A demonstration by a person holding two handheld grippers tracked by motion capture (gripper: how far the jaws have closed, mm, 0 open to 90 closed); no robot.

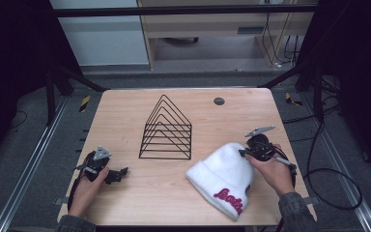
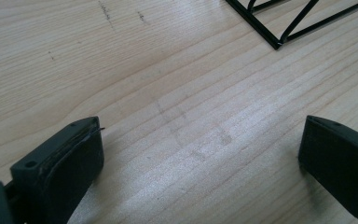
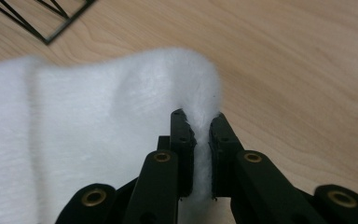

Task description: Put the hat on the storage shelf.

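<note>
A white knit beanie (image 1: 224, 176) with pink lettering lies on the wooden table (image 1: 125, 111) at the front right. My right gripper (image 1: 245, 153) is shut on the beanie's top edge; in the right gripper view (image 3: 201, 122) a fold of white fabric (image 3: 98, 126) is pinched between the jaws. My left gripper (image 1: 121, 173) rests at the front left, held by a hand, with its jaws wide apart. In the left gripper view (image 2: 200, 144) only bare wood lies between them.
A black wire rack (image 1: 166, 130) with triangular dividers stands mid-table; its corner shows in the left gripper view (image 2: 279, 32) and the right gripper view (image 3: 51, 23). A round grey grommet (image 1: 219, 101) sits near the far edge. Cables trail off the right side.
</note>
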